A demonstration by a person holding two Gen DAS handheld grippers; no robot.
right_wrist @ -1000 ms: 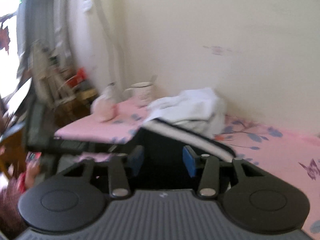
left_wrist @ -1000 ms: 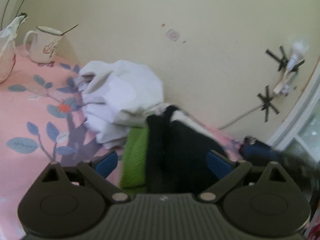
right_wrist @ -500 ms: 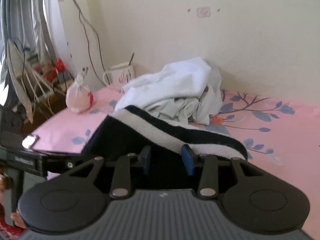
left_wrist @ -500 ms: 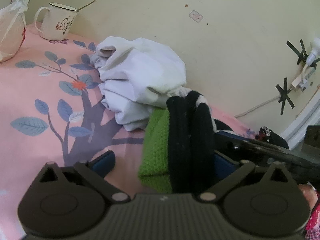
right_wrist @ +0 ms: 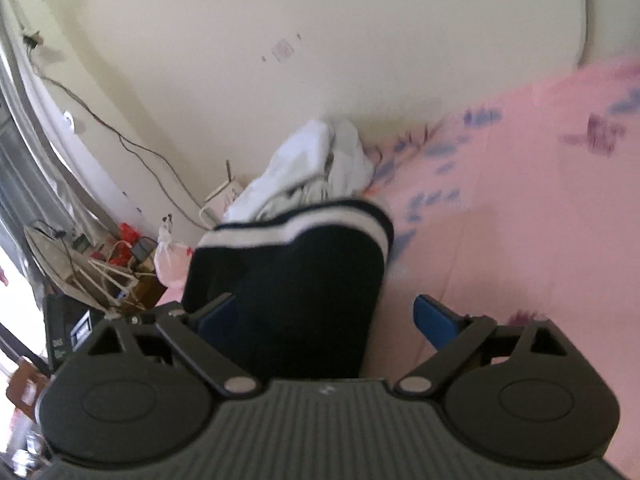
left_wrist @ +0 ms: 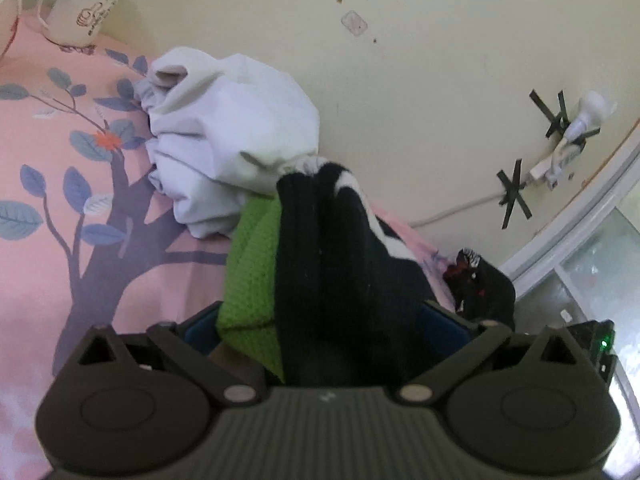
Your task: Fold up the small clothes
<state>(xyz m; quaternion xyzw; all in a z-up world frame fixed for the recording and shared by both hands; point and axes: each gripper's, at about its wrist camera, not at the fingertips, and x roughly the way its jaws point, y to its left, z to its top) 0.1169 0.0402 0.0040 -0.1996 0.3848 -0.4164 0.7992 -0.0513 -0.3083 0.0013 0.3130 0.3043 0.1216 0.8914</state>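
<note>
A: Compared with half a second ago, opened wide on the right hand-held gripper (right_wrist: 322, 308), with the whole right view rolled over. Released now?

B: Yes, released. Jaws have just been opening; black garment with the white stripe (right_wrist: 304, 280) lying between them, close against the left blue pad (right_wrist: 218, 314), clear of the right pad.

A: And before?

B: Pinched between narrow jaws, with the same stripe across the front.

A: Where exactly now, this garment?

B: Draped on the pink surface (right_wrist: 500, 220), striped edge curled on the far side, just before the white clothes heap (right_wrist: 304, 168) at the wall.

A: On the left hand-held gripper (left_wrist: 320, 316)?

B: Jaws standing wide, about as one second ago. Between them the same black garment, together with a green knit piece (left_wrist: 248, 272). Green near the left pad, black reaching the right pad. Pressing or only touching: cannot tell.

A: Further out on that side?

B: White heap touching the far ends of the green and the black cloth. Beyond it, the tree and leaf print of the pink surface. Then a white mug (left_wrist: 80, 8) with a spoon inside, in the far left corner near the wall.

A: On the right edge?

B: A small dark item (left_wrist: 484, 288) with red marks, too unclear to name. Above it, a cable (left_wrist: 452, 210) taped to the wall with black crosses.
</note>
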